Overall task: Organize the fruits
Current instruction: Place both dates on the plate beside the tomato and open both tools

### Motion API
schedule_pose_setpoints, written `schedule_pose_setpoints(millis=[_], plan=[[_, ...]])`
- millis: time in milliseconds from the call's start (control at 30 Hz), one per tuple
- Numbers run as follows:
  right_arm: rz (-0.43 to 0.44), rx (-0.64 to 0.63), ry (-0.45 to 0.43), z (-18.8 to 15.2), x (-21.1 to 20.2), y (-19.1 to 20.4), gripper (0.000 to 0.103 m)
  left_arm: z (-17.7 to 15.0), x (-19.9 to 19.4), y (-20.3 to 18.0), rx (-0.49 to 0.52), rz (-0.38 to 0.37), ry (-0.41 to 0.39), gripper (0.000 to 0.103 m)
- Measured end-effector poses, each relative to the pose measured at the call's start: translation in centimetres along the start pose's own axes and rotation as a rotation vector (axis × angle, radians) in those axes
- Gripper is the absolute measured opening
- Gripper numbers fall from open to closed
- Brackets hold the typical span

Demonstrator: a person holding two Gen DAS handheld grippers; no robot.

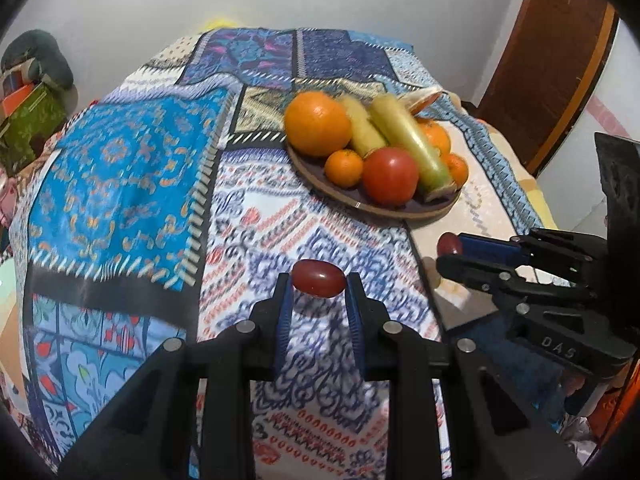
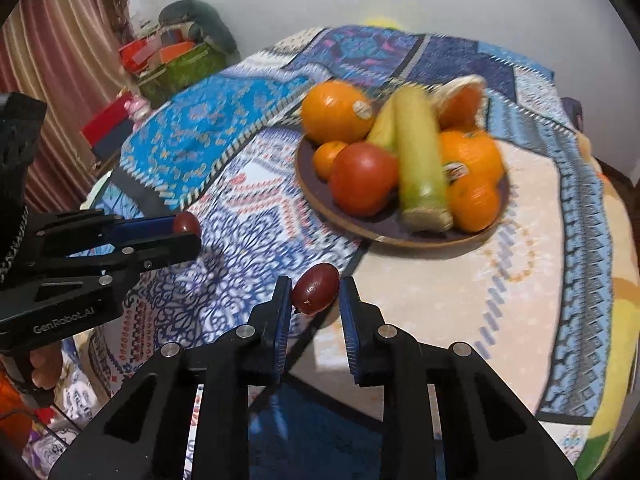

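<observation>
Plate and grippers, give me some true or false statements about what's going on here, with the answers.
1. Each gripper holds a small red fruit. True: left gripper grips one grape tomato, right gripper grips another.
2. The plate is empty. False: it holds oranges, bananas and a big tomato.
3. The plate sits on a patterned cloth. True.
4. The big tomato lies off the plate. False: it is on it.
</observation>
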State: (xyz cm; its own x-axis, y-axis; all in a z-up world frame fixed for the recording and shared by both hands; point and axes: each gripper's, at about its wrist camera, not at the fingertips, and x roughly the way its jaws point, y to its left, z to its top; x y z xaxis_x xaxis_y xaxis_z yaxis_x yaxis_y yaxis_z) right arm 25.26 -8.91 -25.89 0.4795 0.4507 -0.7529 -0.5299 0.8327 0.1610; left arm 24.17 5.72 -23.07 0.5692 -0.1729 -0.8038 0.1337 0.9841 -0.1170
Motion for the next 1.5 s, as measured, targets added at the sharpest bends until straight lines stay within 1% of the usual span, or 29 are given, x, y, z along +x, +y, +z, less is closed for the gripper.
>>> schedule_pose_setpoints(millis=[133,267,300,500,733,900,1033,1167,1233,1400,1500], plan=[[-0.016,0.032,-0.049,0.7,-1.4,-1.8,0.022,1.6,0.3,-0.8,0.016,-0.01,-0.022,0.026],[-0.056,0.046,-0.089,1.7,-2.4,-3.5,0.022,3.0,1.1,-1.3,0.025,-0.018,-0.031,0.026],[-0.065,0.054,-0.11,2.0,-2.6,-3.9,0.022,3.3,1.2,-1.4,0.027,-0.018,-0.033,0.026],[-0.089,0.091,-0.153,3.4,-3.0,-6.2,0.022,5.0,2.5,-1.6,0.036,-0.021,-0.039,0.026],[-0.082,0.101,-0.162,4.8,-1.5,-7.2,0.022,6.1,4.4,-1.6,0.035,-0.032,-0.036,0.026],[-0.063,0.111,-0.164,5.2,-0.4,-7.4,0.022,6.5,5.7,-1.4,0.031,-0.038,-0.019,0.026],[-0.088,0.095,-0.155,5.4,0.4,-7.3,0.022,6.4,6.2,-1.2,0.021,-0.054,-0.005,0.026],[-0.076,0.102,-0.135,5.4,0.7,-7.5,0.024,6.4,6.5,-0.7,-0.004,-0.069,0.011,0.03],[-0.077,0.102,-0.134,5.3,0.6,-7.4,0.029,6.3,6.4,-0.7,-0.007,-0.07,0.01,0.03],[-0.092,0.097,-0.141,5.4,-0.2,-7.3,0.029,6.3,5.1,-0.6,-0.013,-0.05,-0.013,0.03],[-0.1,0.102,-0.168,5.4,-1.9,-7.1,0.029,6.5,2.7,-0.6,-0.023,-0.047,-0.048,0.03]])
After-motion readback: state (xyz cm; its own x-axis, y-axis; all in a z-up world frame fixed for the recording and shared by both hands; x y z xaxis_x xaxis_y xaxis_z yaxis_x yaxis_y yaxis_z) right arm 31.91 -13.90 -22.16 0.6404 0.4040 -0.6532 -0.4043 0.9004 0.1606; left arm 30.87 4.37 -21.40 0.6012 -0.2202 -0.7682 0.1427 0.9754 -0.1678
